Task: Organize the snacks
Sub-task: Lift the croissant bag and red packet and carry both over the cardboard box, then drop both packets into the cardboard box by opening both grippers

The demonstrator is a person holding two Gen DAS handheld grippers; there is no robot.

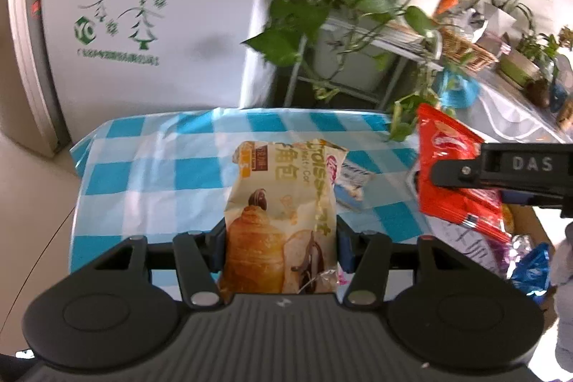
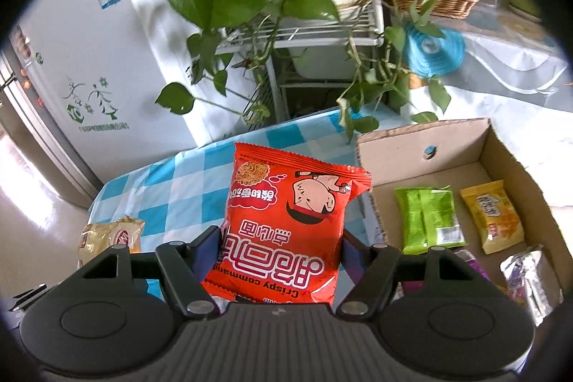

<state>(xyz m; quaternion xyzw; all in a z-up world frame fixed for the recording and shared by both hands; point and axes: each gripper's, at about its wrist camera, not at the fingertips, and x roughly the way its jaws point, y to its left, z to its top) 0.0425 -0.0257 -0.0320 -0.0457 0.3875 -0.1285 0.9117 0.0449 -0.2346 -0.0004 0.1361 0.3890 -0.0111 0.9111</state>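
My left gripper (image 1: 281, 238) is shut on a cream croissant packet (image 1: 283, 213) and holds it upright above the blue-checked table (image 1: 143, 174). My right gripper (image 2: 281, 249) is shut on a red crispy noodle packet (image 2: 286, 221), lifted over the table's edge beside the cardboard box (image 2: 501, 145). In the left wrist view the red packet (image 1: 451, 174) hangs at the right, pinched by the other gripper's black fingers (image 1: 458, 172). The croissant packet (image 2: 111, 235) shows at the lower left of the right wrist view.
The box holds a green packet (image 2: 428, 221), a yellow packet (image 2: 490, 215) and a silver one (image 2: 526, 271). A small white-blue packet (image 1: 352, 181) lies on the table. A potted vine on a white rack (image 2: 315, 34) and a white fridge (image 1: 143, 24) stand behind.
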